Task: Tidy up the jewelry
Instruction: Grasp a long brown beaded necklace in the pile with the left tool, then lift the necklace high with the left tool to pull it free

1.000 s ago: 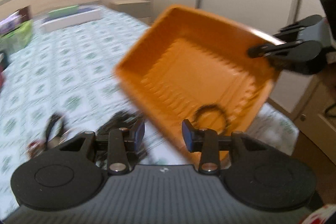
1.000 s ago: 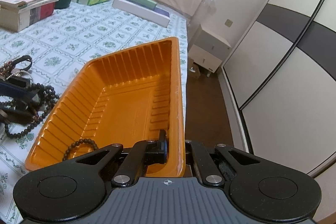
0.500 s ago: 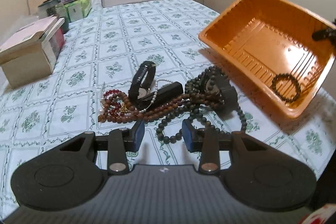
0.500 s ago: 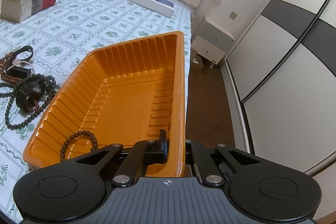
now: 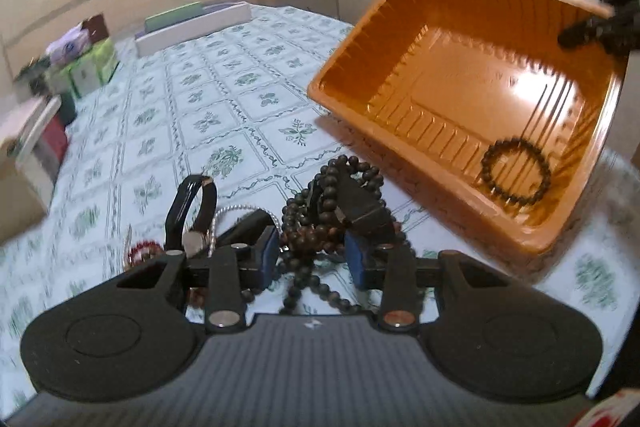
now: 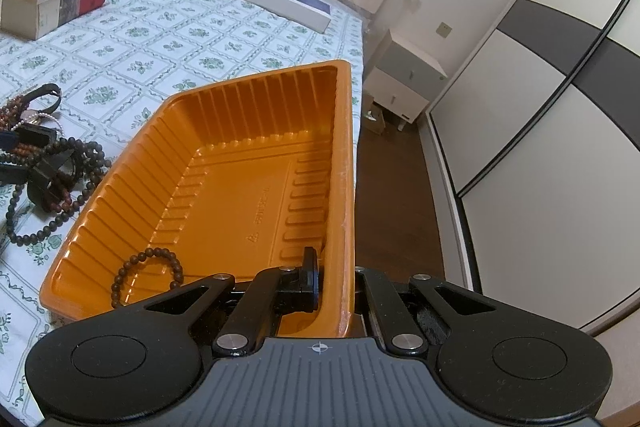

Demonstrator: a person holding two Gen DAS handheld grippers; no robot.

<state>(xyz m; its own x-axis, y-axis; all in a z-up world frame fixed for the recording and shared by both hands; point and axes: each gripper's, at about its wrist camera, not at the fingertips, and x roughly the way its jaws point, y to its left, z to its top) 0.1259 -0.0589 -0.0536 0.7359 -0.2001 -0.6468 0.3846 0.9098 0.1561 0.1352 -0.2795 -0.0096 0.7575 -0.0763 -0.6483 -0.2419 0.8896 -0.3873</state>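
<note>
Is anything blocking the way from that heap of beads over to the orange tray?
Nothing visible does. The beads lie on the cloth beside the tray, whose near wall is tipped low toward them.

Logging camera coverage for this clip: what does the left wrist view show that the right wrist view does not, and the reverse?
Only the left wrist view: the left hand-held gripper, open over the bead pile, and a red bead bracelet beside it.

Only the right wrist view: the right hand-held gripper shut on the tray's wall, a white nightstand, and the dark floor.

Both: the orange tray, tilted, with one dark bead bracelet inside; the tangled dark beads; the patterned cloth.
</note>
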